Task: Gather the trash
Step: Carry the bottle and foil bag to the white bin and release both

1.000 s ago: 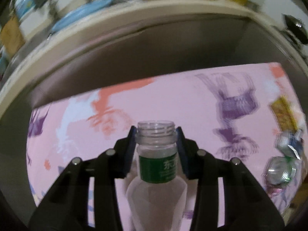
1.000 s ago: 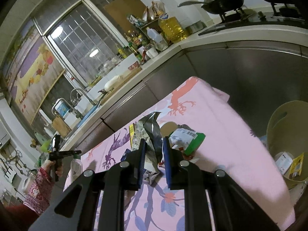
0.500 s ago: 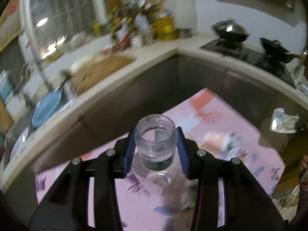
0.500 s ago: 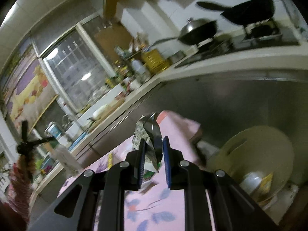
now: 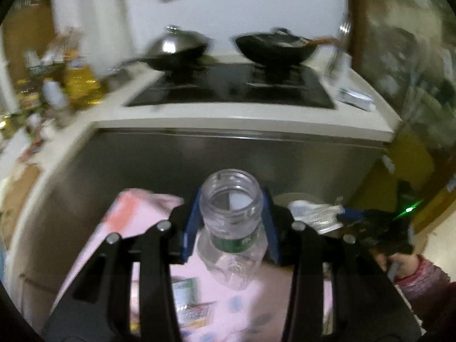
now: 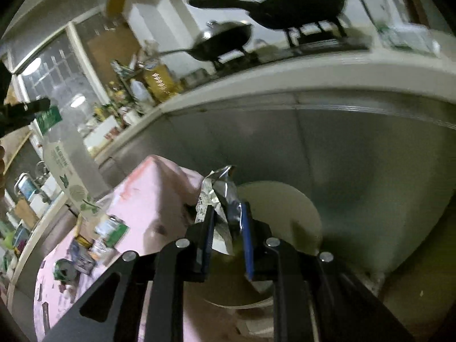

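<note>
My left gripper [image 5: 229, 222] is shut on the neck of an uncapped clear plastic bottle [image 5: 232, 228] with a green label, held above the pink cloth-covered table [image 5: 134, 213]. The bottle also shows in the right wrist view [image 6: 61, 154] at the left. My right gripper [image 6: 226, 228] is shut on a crumpled silver foil wrapper [image 6: 219, 196], held over the rim of a pale yellow-green trash bin [image 6: 285, 199]. In the left wrist view the right gripper [image 5: 339, 218] with the wrapper [image 5: 313, 213] sits at the right, by the bin [image 5: 285, 198].
More trash lies on the pink cloth: a green-white wrapper [image 6: 114, 229], a crushed can [image 6: 64, 269], packets [image 5: 196, 312]. A steel-fronted counter [image 5: 228, 154] stands behind, with a hob and two pans [image 5: 273, 47], and bottles [image 5: 79, 79] at the left.
Both grippers swung right toward the bin with their loads. The right gripper with the foil wrapper now hangs over the bin's rim; the left with the bottle faces the hob.
</note>
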